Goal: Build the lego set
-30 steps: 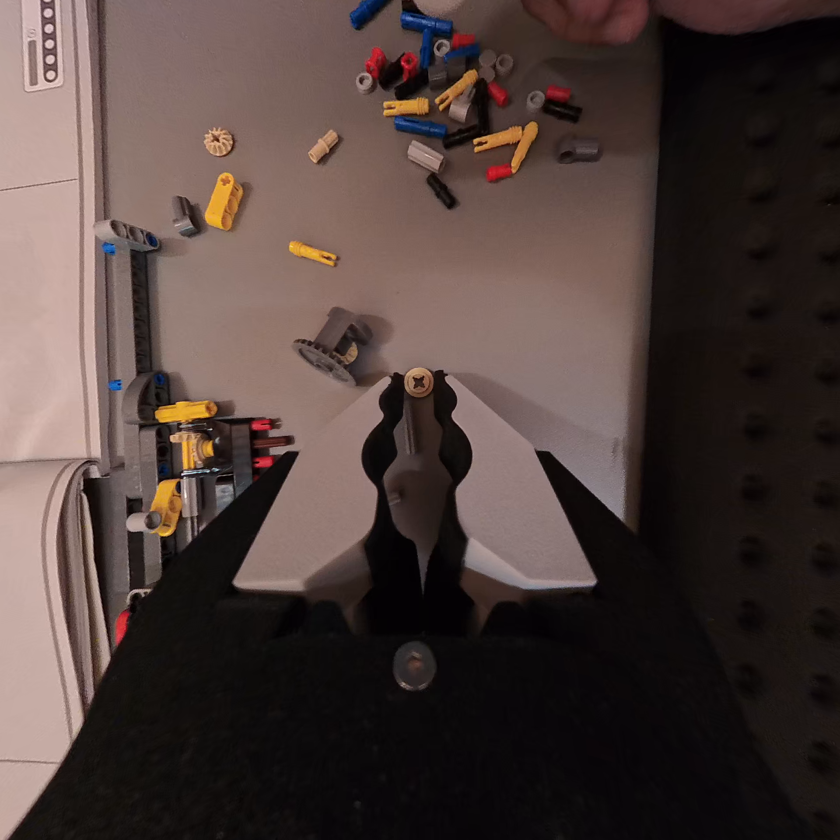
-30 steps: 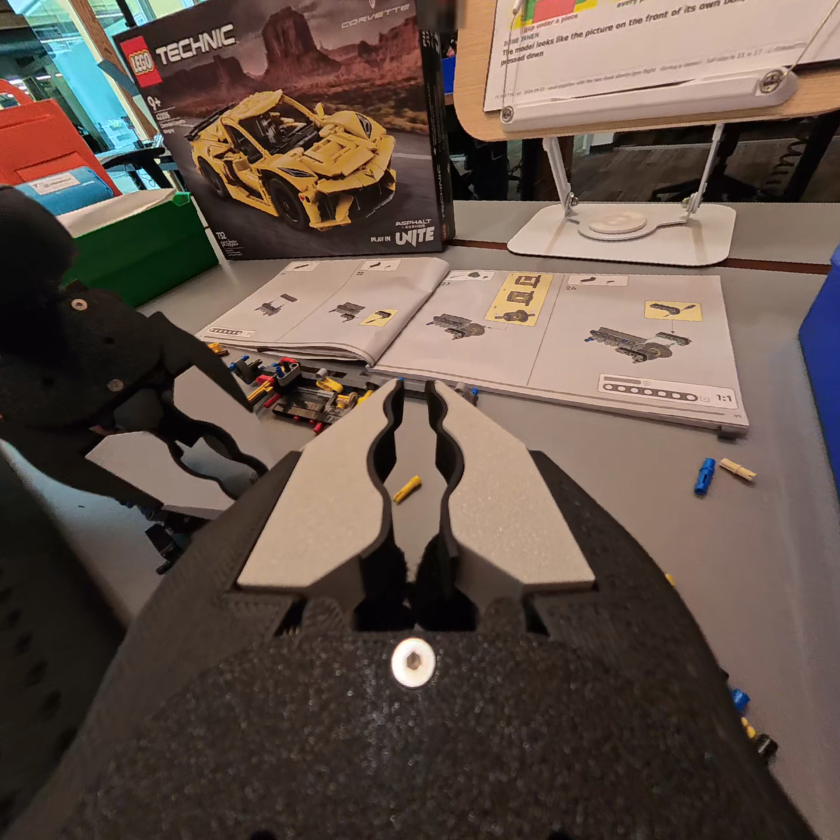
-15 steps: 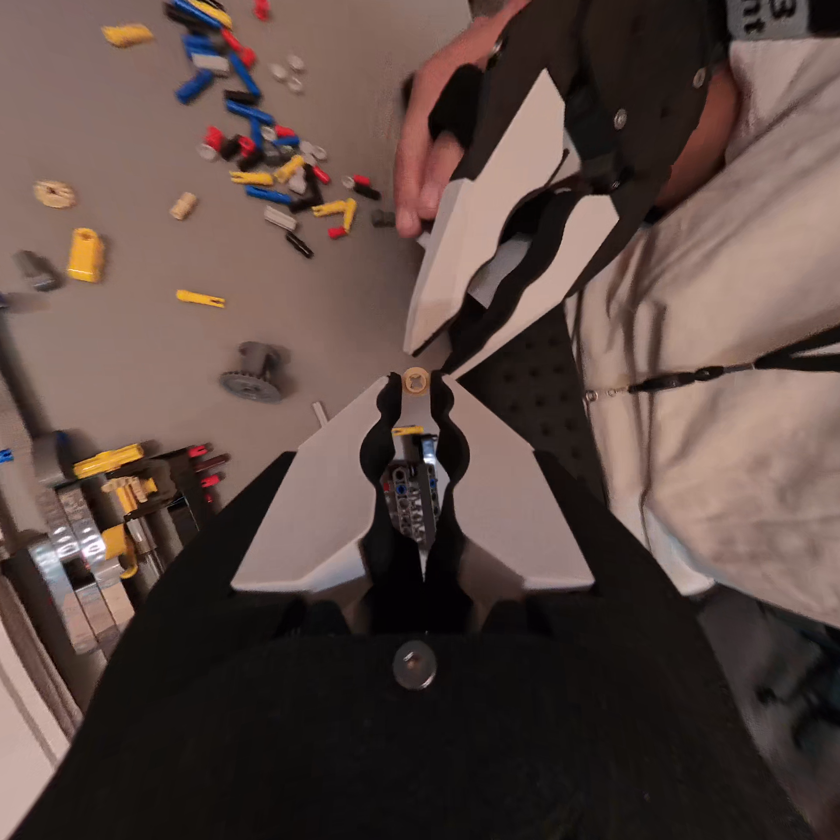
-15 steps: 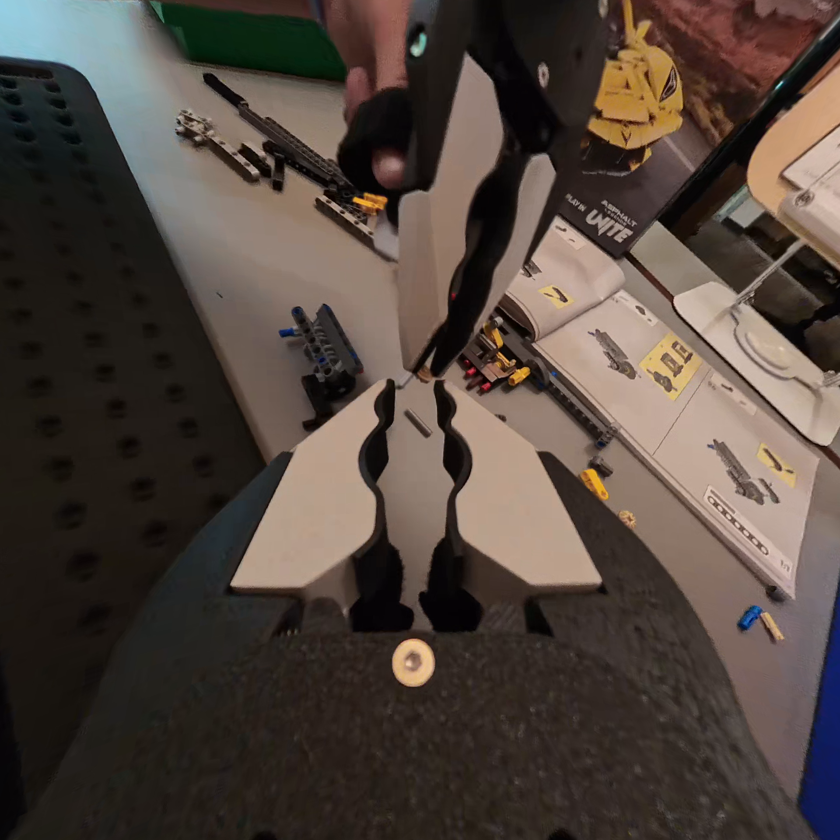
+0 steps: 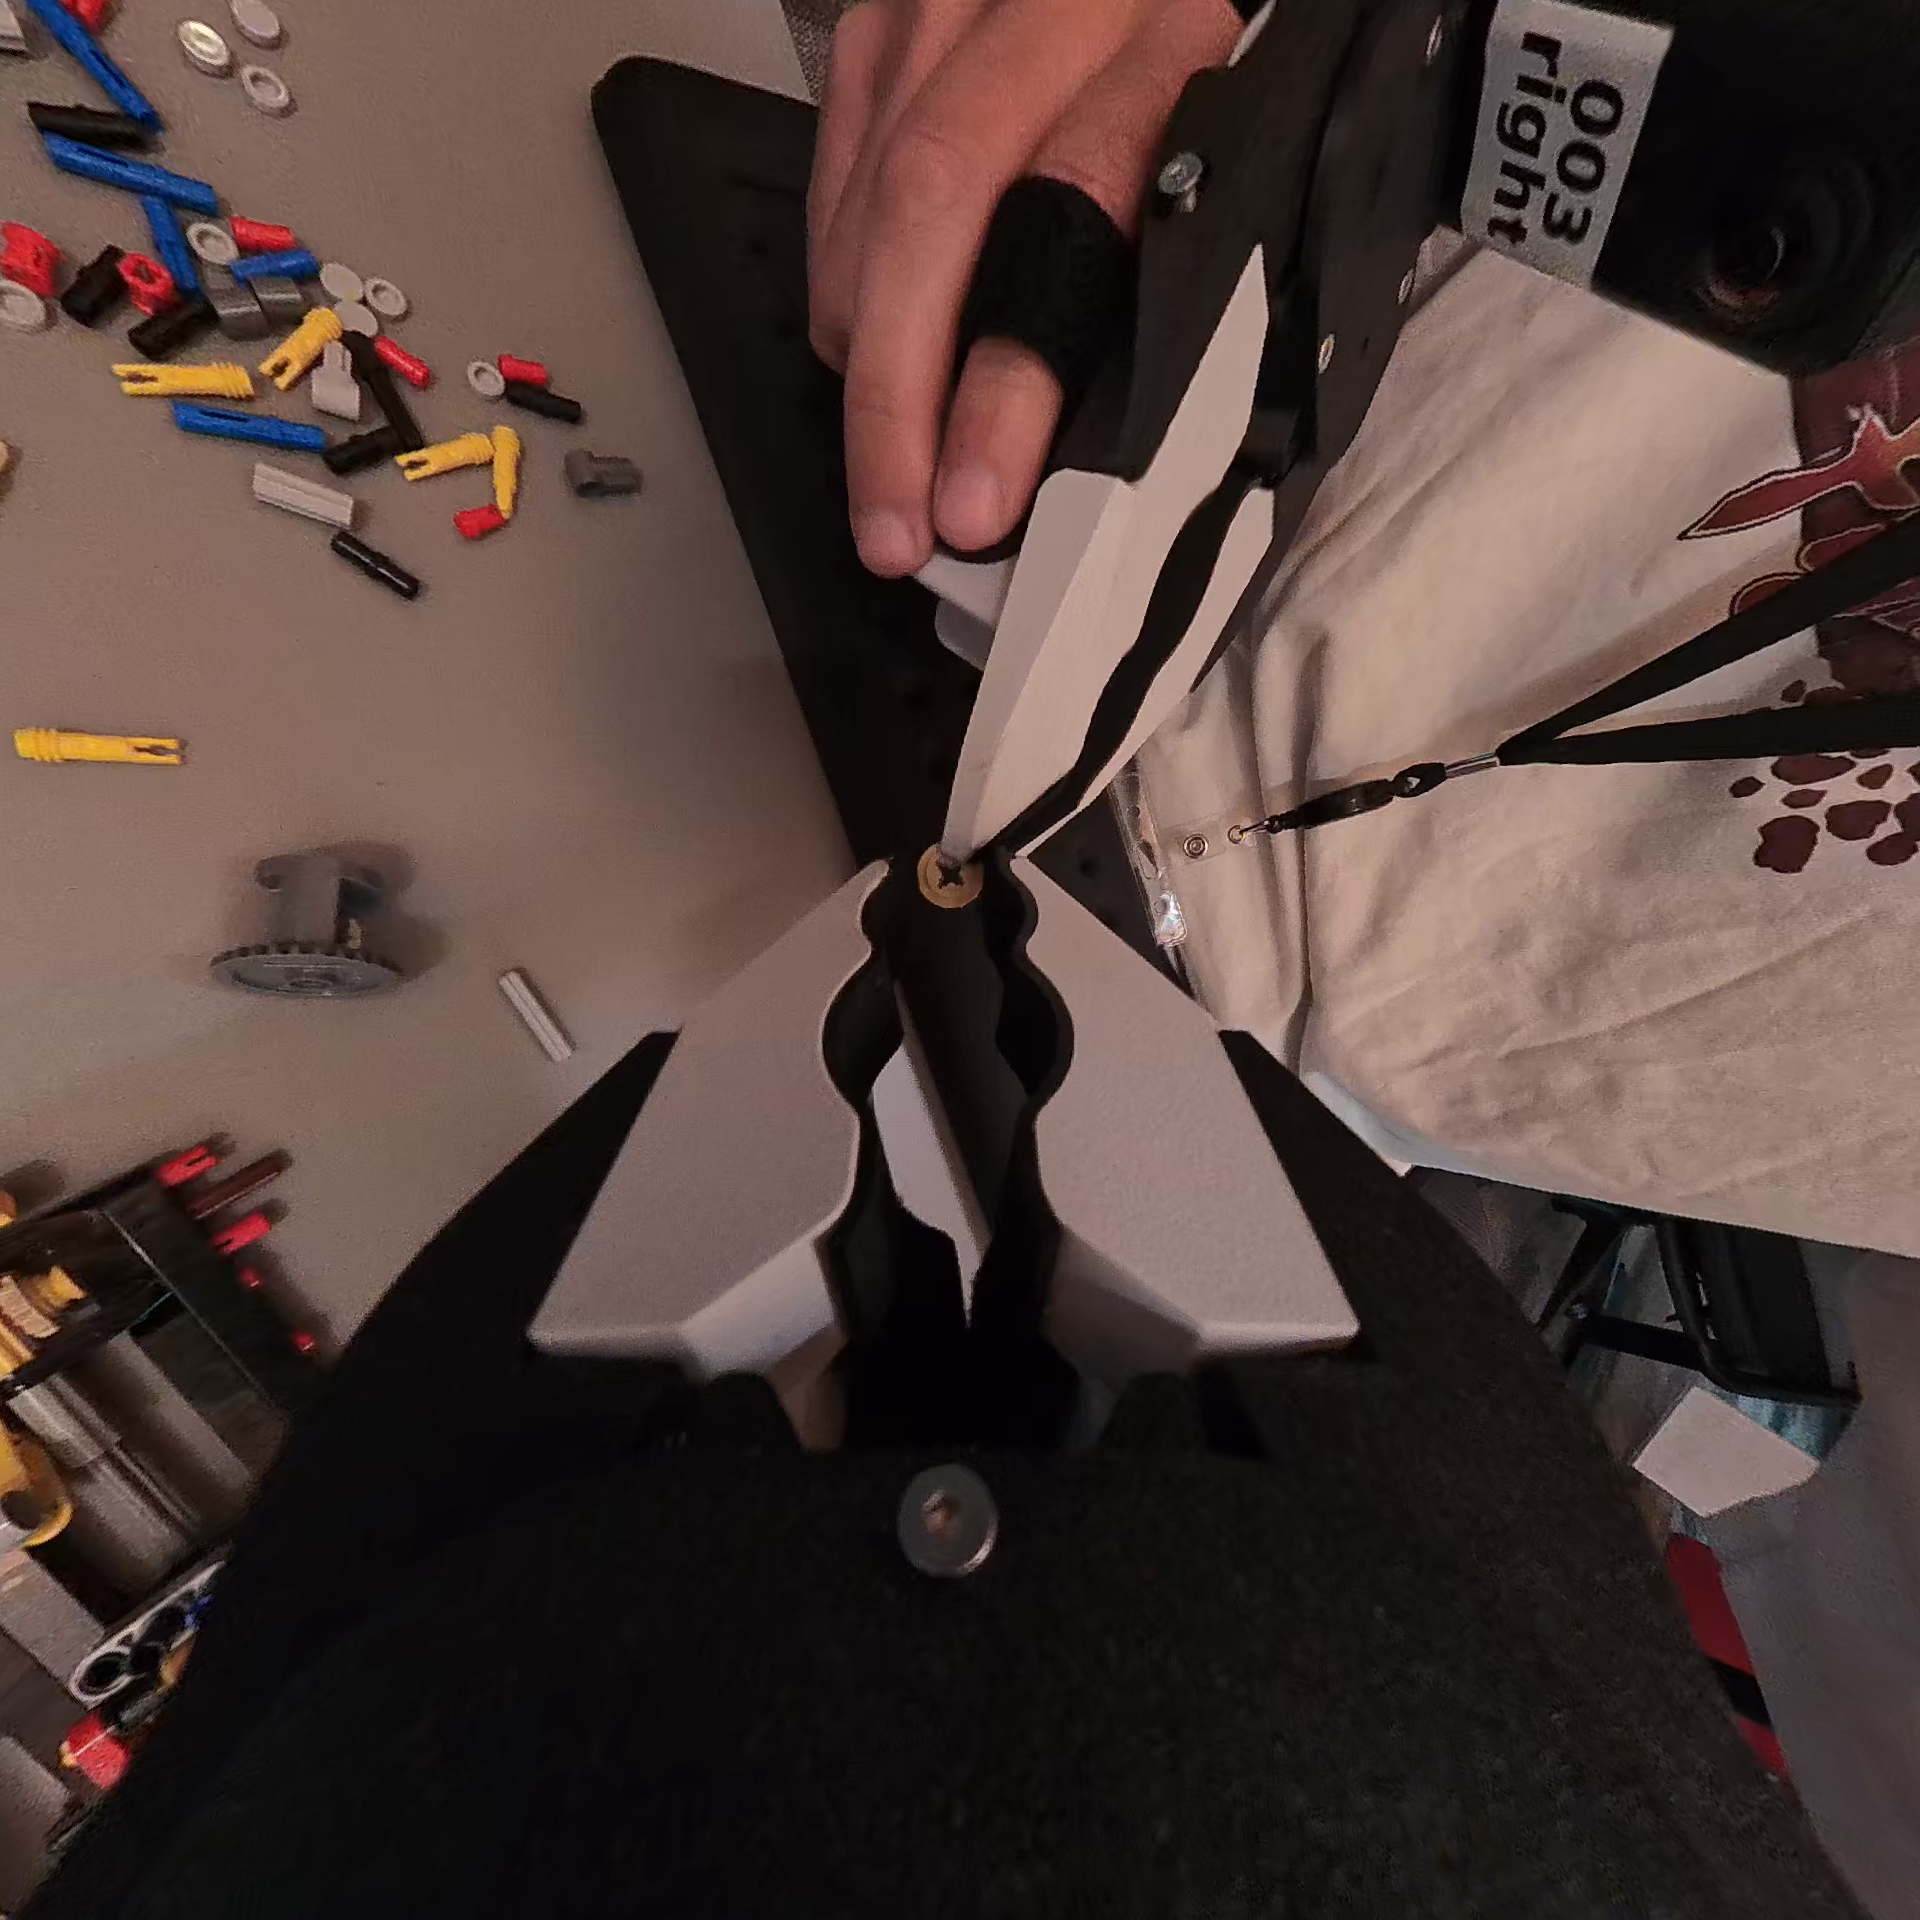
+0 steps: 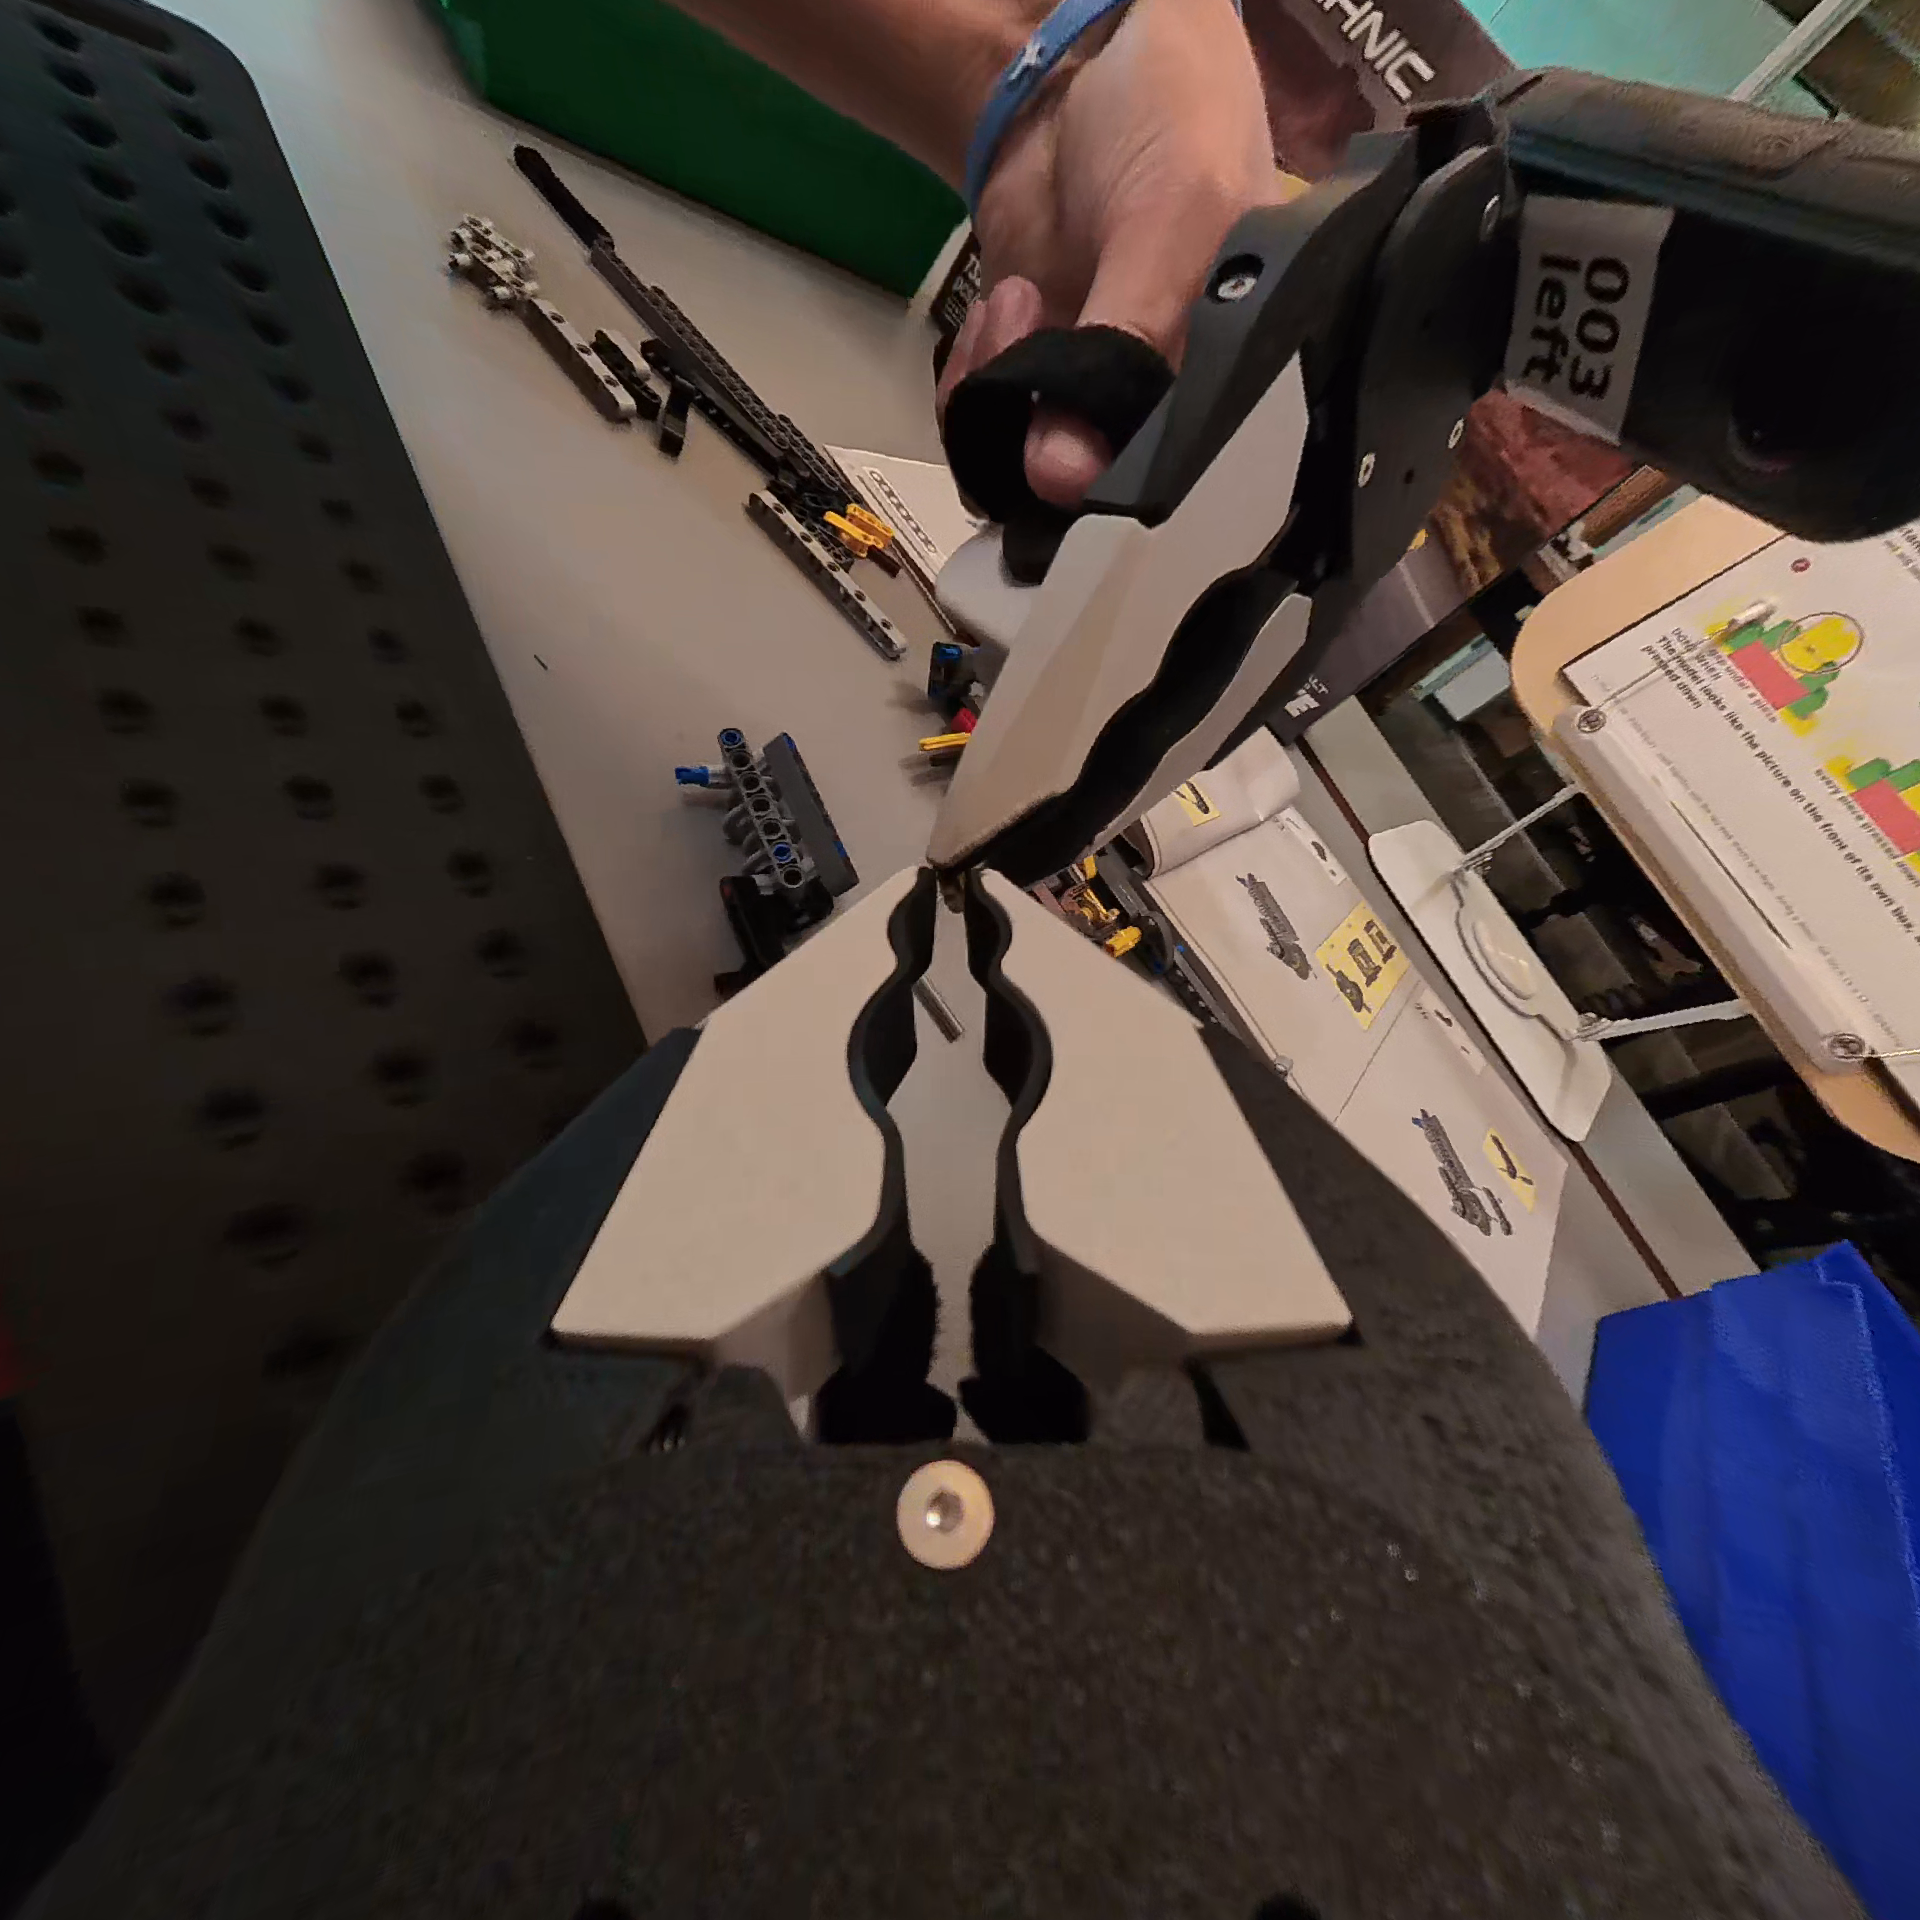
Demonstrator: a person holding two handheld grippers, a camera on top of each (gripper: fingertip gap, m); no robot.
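Tan bush (image 5: 948,879) | round, cross-holed | pinched between left gripper (image 5: 948,883) fingertips

A black perforated mat (image 6: 208,623) lies on the grey table (image 5: 582,727), a blue bin (image 6: 1787,1475) beside it.

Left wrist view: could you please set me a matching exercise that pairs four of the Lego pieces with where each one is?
Pieces:
1. tan round piece
2. grey gear assembly
3. lone yellow pin
4. short light grey rod

Places:
A. flat on the table, just left of the left gripper's fingers
B. pinched at the tips of the left gripper
C. by itself at the picture's left edge
D. on the table, below the yellow pin in the picture

Pairs: 1-B, 2-D, 3-C, 4-A
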